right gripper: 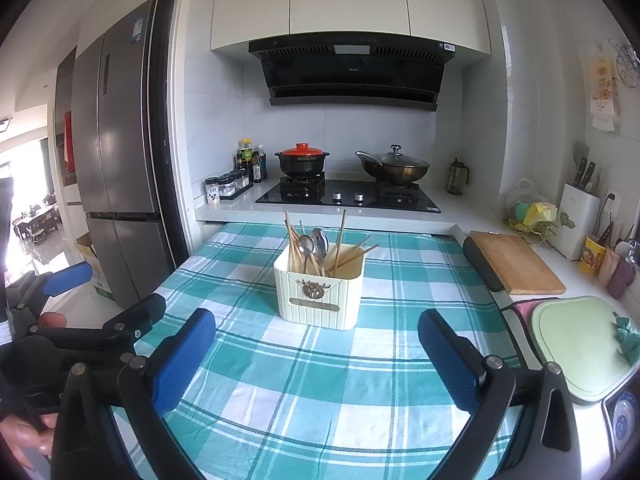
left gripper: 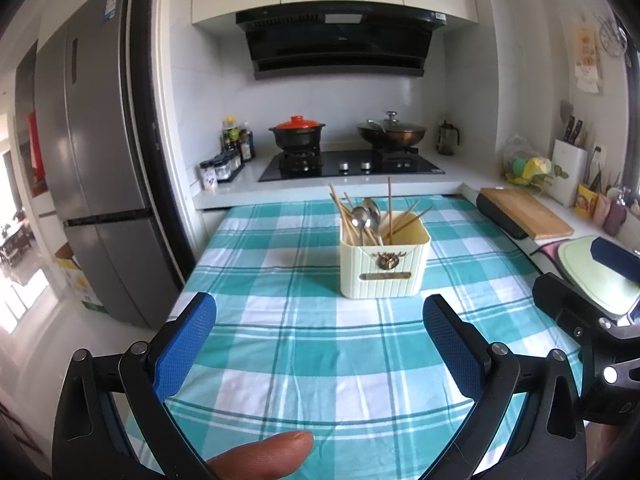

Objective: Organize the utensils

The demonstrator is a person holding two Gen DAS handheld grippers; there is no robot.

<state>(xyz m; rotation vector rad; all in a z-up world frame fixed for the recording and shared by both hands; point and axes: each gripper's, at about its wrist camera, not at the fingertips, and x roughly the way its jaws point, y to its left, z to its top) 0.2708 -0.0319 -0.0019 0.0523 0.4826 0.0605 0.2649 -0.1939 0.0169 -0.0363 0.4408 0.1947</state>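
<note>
Utensils all seem to be in the cream holder (left gripper: pixel 385 268) already, which sits near the far middle of the table (left gripper: pixel 280 360); nothing loose shows on the checked cloth. Chopsticks (left gripper: pixel 404 222) and spoons (left gripper: pixel 362 216) look jumbled together though, so sorting may be what's left, can't say for sure. Plenty of open cloth on the near side, with the counter running along the right edge. Left gripper (left gripper: pixel 320 344) and right gripper (right gripper: pixel 316 352) both hover with fingers spread wide, holding nothing.
</note>
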